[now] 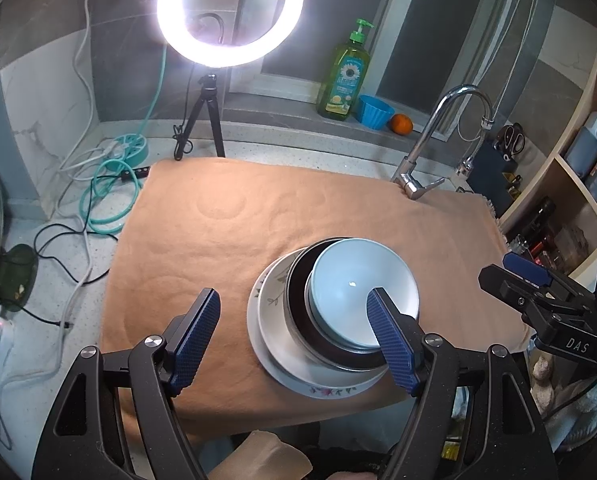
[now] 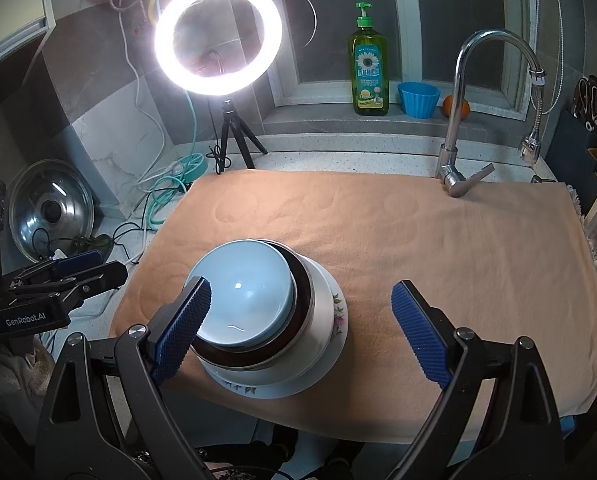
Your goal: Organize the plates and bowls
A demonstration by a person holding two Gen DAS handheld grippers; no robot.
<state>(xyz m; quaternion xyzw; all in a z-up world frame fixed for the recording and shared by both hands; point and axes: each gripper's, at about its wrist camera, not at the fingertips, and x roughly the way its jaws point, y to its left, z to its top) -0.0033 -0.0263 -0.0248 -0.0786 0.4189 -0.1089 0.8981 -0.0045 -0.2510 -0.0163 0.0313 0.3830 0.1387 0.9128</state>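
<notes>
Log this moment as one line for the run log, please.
stack: light blue bowl in dark bowl on floral plate | left gripper: jaws open, empty | right gripper: jaws open, empty

The left hand-held gripper (image 1: 294, 338) has black arms, silver screws and blue ribbed pads (image 1: 196, 338). The right hand-held gripper (image 2: 300, 330) looks the same; "DAS" is printed on its side.

Bowls (image 1: 362, 284) stacked on plate (image 1: 298, 372), seemingly untouched.
</notes>
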